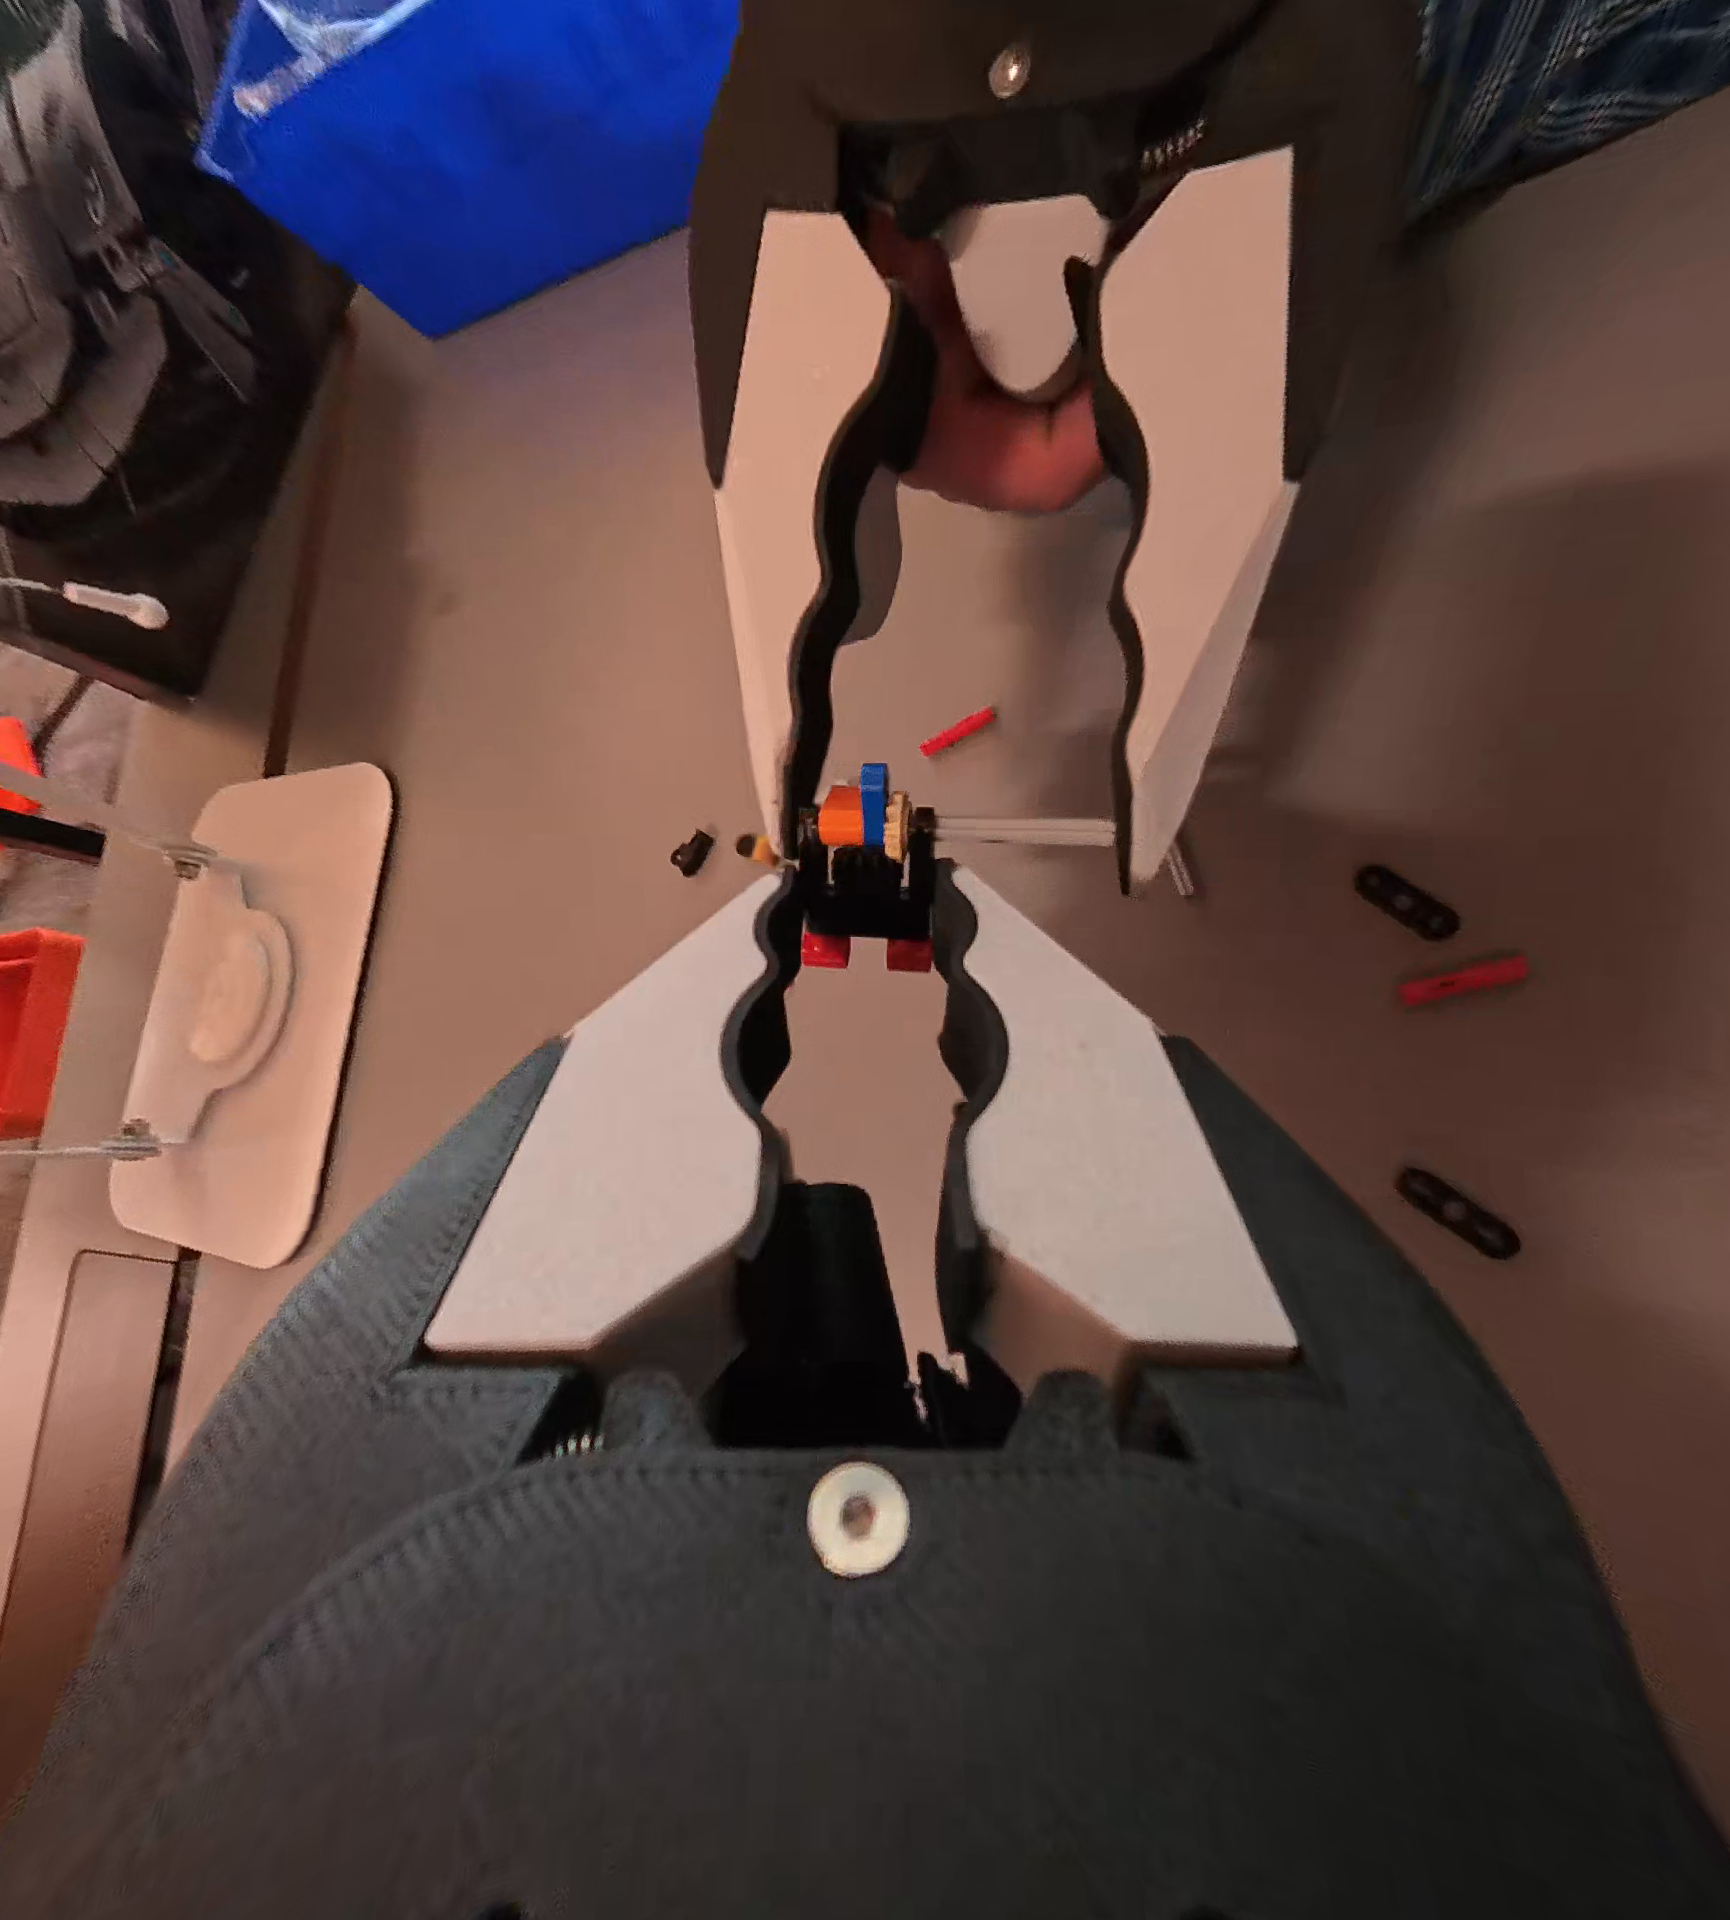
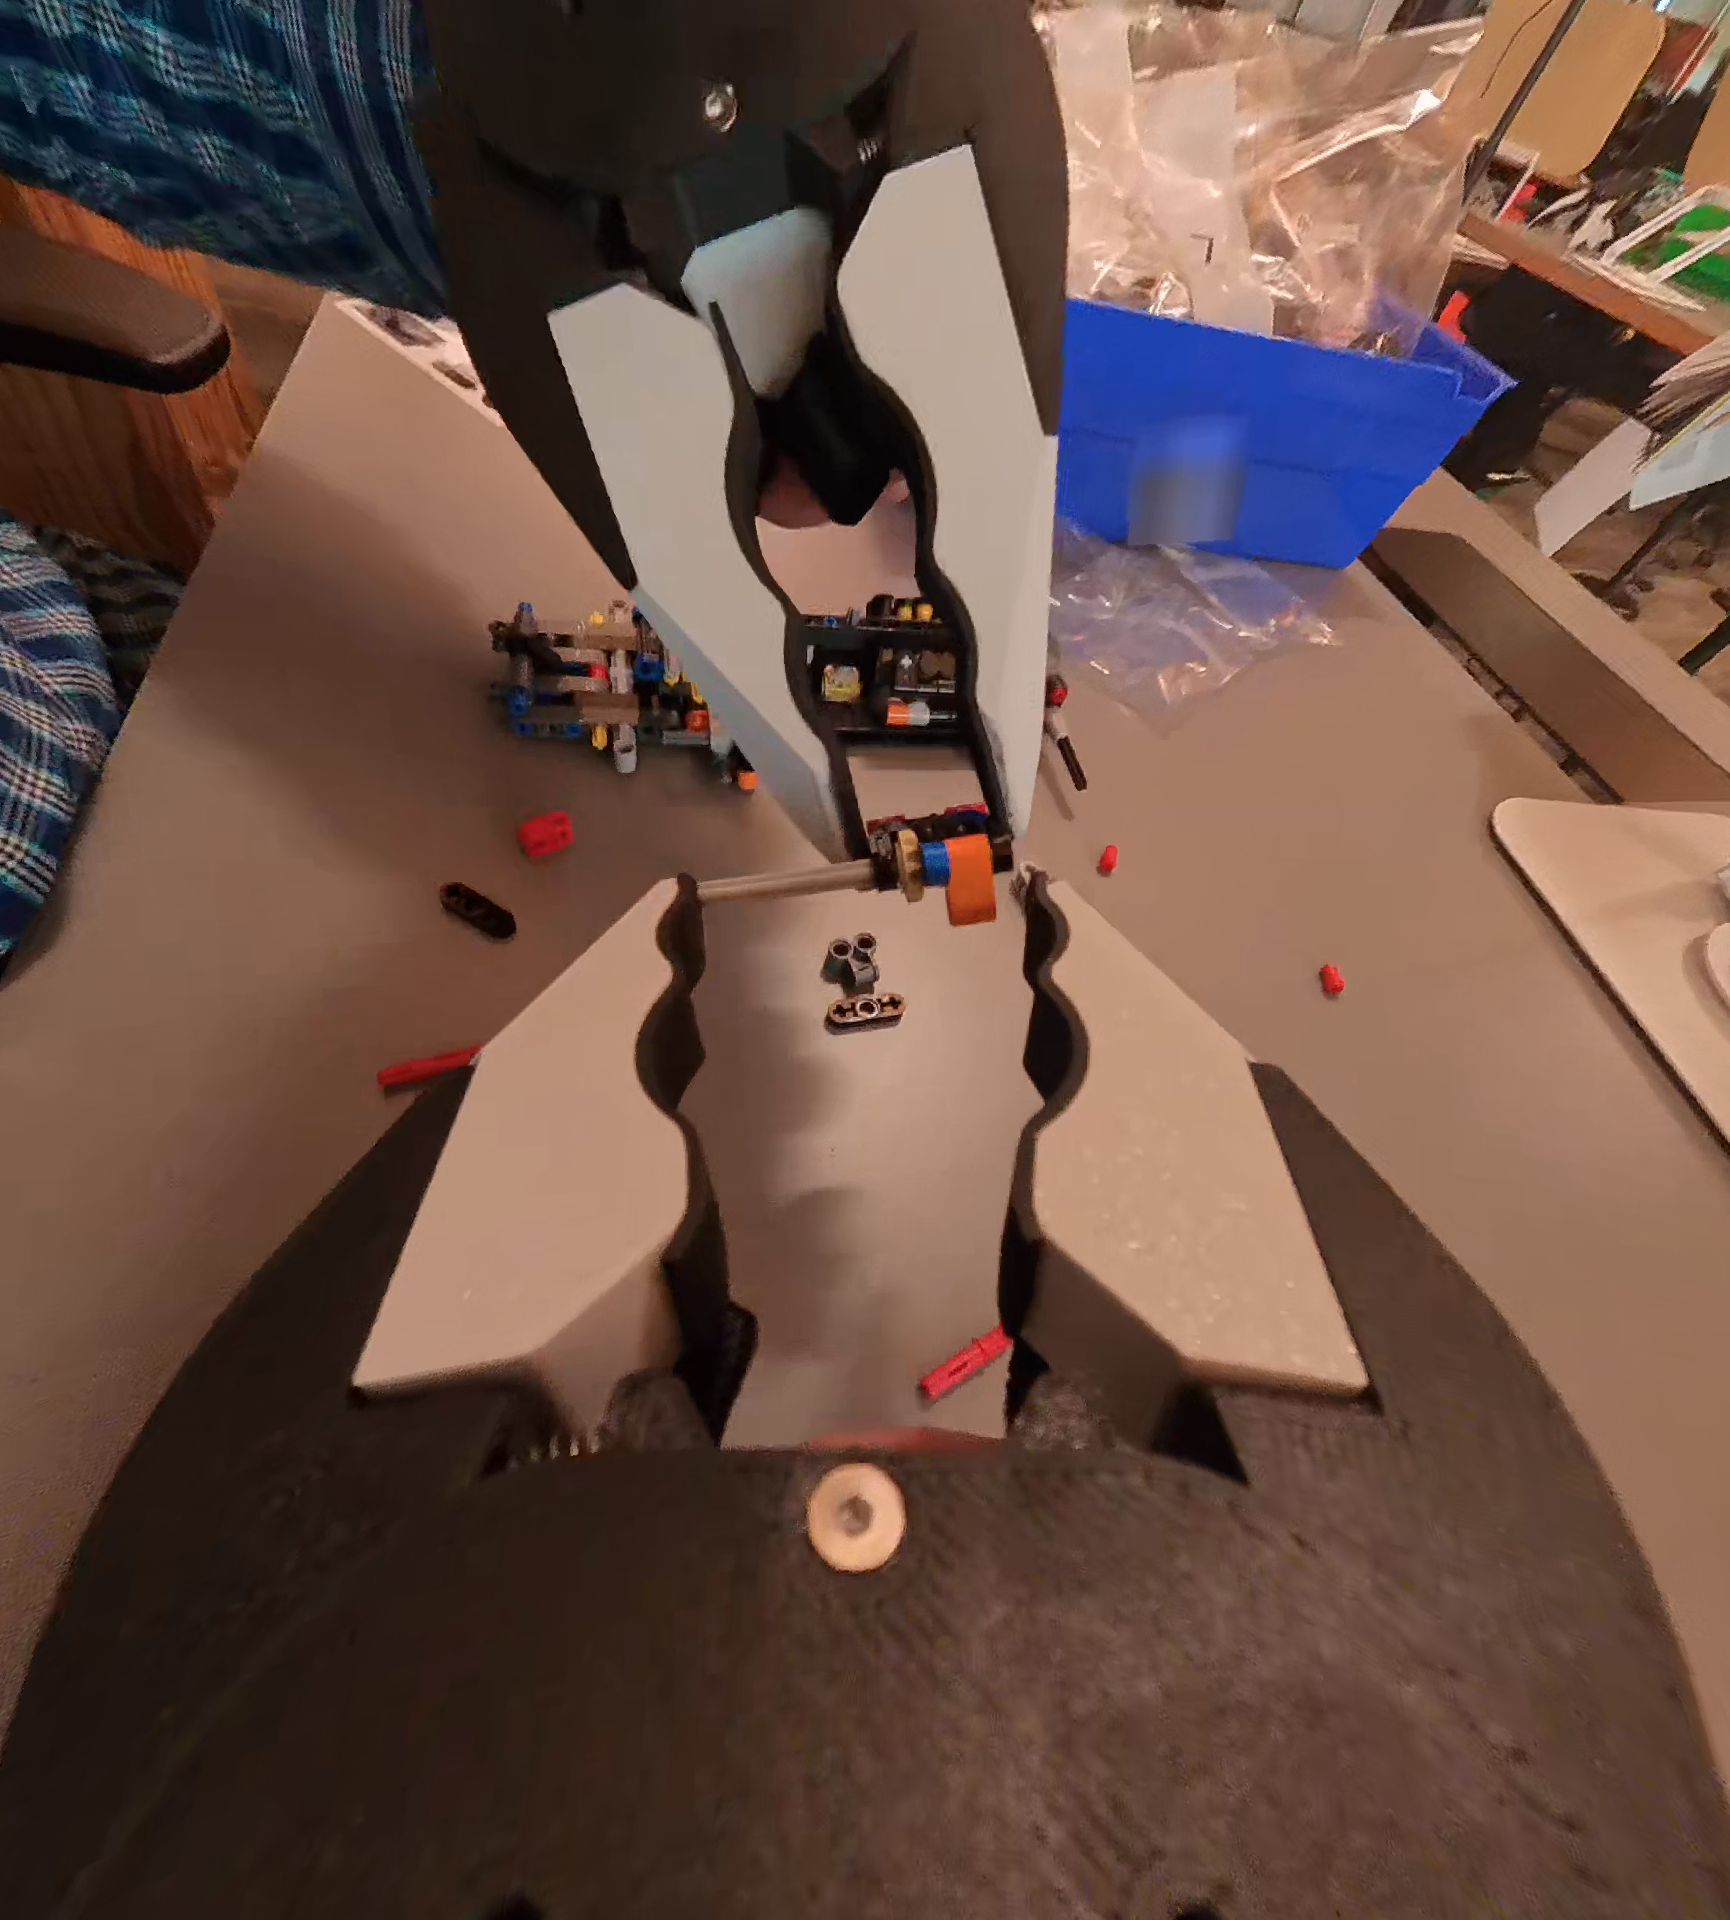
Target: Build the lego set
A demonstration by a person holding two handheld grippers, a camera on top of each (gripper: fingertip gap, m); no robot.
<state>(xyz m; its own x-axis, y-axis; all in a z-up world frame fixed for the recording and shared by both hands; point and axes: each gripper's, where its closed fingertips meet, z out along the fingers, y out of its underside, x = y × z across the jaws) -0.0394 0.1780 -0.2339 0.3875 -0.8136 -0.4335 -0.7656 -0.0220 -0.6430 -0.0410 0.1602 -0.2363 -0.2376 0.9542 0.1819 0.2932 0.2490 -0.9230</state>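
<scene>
My left gripper [image 1: 866, 904] is shut on a black lego frame [image 1: 866, 899] with two red pieces at its near end. It comes in from the top of the right wrist view [image 2: 928, 821]. A grey axle [image 2: 778, 885] runs across the frame's tip and carries a tan gear [image 2: 908, 857], a blue piece [image 2: 936, 860] and an orange piece [image 2: 970, 883]. My right gripper [image 2: 856, 888] spans the axle lengthwise, one fingertip on the axle's free end and the other by the orange piece. It enters the left wrist view from the top [image 1: 954, 847].
On the grey table [image 2: 1256, 1039] lie a built lego block [image 2: 591, 675], red axles [image 2: 425, 1068] [image 1: 1463, 979], black beams [image 1: 1406, 902] [image 2: 476, 909], a grey connector [image 2: 853, 958] and small red pins [image 2: 1330, 977]. A blue bin [image 2: 1256, 436] with plastic bags stands behind. A white pad [image 2: 1619, 935] lies at the right. Only a small space, under 4 cm, lies between the two pairs of fingers.
</scene>
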